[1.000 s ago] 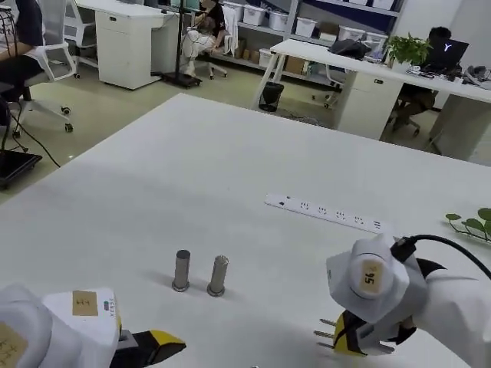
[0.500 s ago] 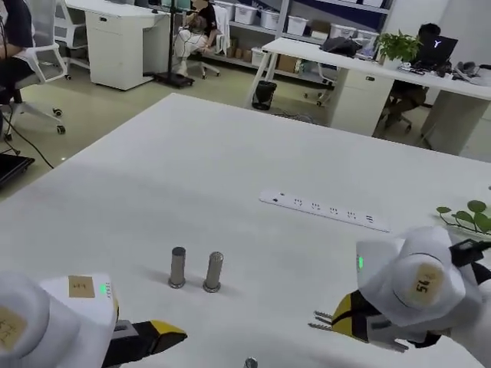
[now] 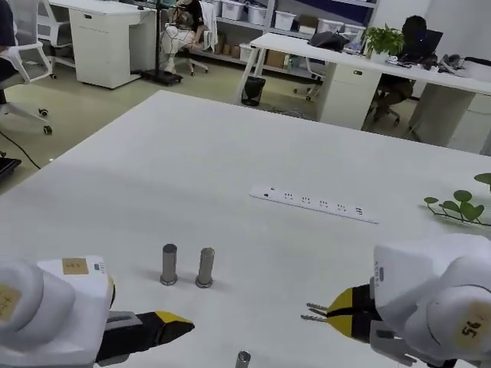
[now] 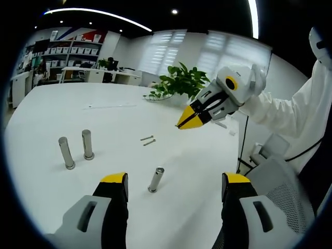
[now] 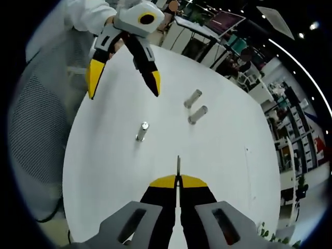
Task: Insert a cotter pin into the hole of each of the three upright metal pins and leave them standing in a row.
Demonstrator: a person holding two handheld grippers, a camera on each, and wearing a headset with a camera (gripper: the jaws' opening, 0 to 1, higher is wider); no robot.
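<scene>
**A:** What is nearest?

**B:** Two hand-held grippers over a white table [image 3: 230,146]. The left gripper [image 4: 175,179] has its yellow-tipped jaws spread wide and holds nothing. The right gripper [image 5: 177,180] is pinched closed on a thin cotter pin [image 5: 178,165], which pokes straight out past the tips.

**A:** Where are the metal pins?

**B:** The near metal pin [image 3: 243,358] stands alone between the grippers, with two loose cotter pins [image 4: 148,140] lying just beyond it. Farther off, the first far pin [image 3: 169,264] and the second far pin [image 3: 205,267] stand side by side. Behind them are a power strip [image 3: 313,204] and a plant [image 3: 460,207].

**A:** How will they handle?

**B:** The cotter pin is probably light, stiff wire, best gripped at its head so the legs lead. The metal pins look smooth, solid and easy to tip, so steady one low on its shaft. Their holes are too small to see.
</scene>
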